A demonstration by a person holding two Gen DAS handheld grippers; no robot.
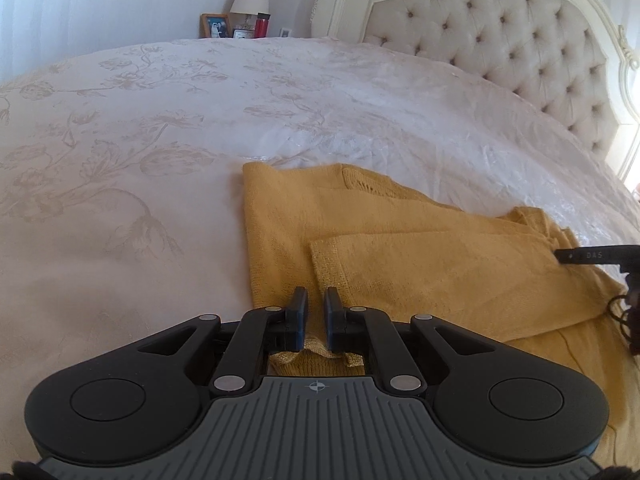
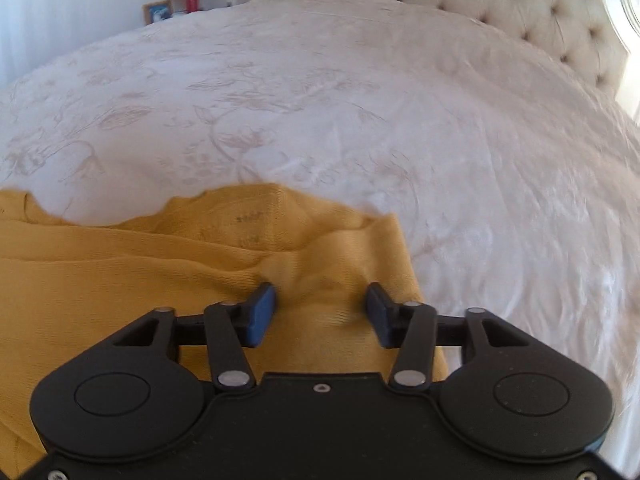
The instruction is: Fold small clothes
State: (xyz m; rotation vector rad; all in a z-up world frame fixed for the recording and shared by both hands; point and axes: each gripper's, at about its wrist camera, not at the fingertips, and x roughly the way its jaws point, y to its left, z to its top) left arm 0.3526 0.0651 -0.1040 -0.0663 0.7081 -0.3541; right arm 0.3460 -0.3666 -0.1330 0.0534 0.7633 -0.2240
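Pinching yellow sweater point(image 1: 400, 248), left tool point(image 1: 316, 314)

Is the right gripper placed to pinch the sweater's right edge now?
Probably yes. The right gripper is open, its jaws straddling a raised wrinkle of the yellow sweater near its right edge, with nothing between the pads and the knit.

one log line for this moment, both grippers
left gripper: shut on yellow sweater hem | right gripper: open over sweater | surface: bedspread
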